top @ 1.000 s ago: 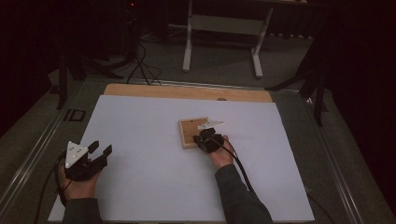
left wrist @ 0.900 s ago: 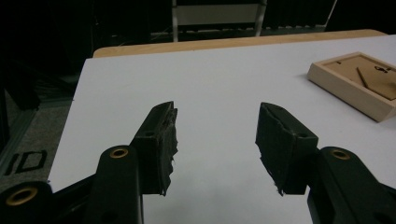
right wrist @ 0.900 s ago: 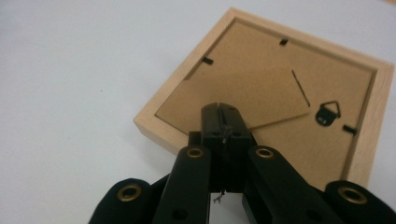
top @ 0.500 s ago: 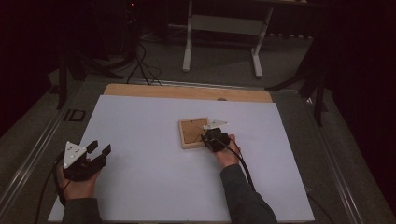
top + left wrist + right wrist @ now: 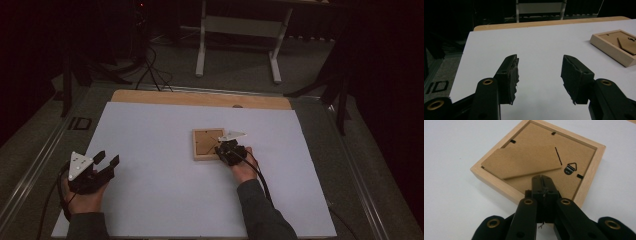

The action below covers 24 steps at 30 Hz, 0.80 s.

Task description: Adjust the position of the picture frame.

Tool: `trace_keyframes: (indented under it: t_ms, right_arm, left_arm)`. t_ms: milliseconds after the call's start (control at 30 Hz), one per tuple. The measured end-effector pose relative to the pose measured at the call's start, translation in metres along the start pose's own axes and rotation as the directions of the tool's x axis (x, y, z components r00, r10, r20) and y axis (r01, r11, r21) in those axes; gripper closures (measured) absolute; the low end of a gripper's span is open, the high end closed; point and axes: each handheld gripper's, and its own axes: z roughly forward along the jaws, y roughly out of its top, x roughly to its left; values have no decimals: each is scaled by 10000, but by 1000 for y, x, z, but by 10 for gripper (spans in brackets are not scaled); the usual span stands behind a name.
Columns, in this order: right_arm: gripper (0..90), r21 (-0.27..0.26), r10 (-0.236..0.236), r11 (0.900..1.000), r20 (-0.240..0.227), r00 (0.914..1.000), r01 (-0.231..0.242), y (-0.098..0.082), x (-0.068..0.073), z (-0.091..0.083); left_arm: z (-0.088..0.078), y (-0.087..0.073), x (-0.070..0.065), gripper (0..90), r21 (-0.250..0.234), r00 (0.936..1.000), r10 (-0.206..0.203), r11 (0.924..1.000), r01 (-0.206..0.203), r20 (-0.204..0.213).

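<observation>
A small light-wood picture frame point(image 5: 202, 156) lies face down near the middle of the white sheet point(image 5: 150, 200). The right gripper view shows its brown backing, a fold-out stand flap point(image 5: 521, 162) and a small metal hanger point(image 5: 572, 168). My right gripper point(image 5: 223, 149) is shut, nothing seen between its jaws. Its tip point(image 5: 543, 182) is over the backing just inside the frame's near rim point(image 5: 499, 183), below the flap's edge. My left gripper point(image 5: 106, 160) is at the front left, open and empty point(image 5: 539, 75), and the frame point(image 5: 616, 46) lies far off to its right.
The sheet covers a wooden tabletop whose bare strip point(image 5: 200, 98) shows along the far edge. A metal rail point(image 5: 30, 170) runs down the left side. A white stand point(image 5: 240, 25) and cables are on the dark floor beyond the table.
My right hand has shifted a little to the right along the frame's near right corner. The left hand has stayed where it was.
</observation>
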Motion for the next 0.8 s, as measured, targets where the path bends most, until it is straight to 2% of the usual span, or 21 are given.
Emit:
trace_keyframes:
  t_ms: [167,533,633,800]
  right_arm:
    - [900,-162,-5,9999,-116,9999,3,-5,4,-3]
    - [900,-193,-496,9986,-133,9987,493,-10,13,-8]
    - [899,-132,-468,9988,-153,9988,466,-9,13,-8]
    - [897,-380,-241,9990,1,9997,241,-5,14,-1]
  left_arm:
    - [0,0,-1,473,35,10000,-4,10000,4,-3]
    - [0,0,-1,473,47,10000,11,10000,-11,18]
    - [1,0,-2,473,60,10000,29,10000,-29,28]
    - [0,0,-1,473,31,10000,11,10000,-11,6]
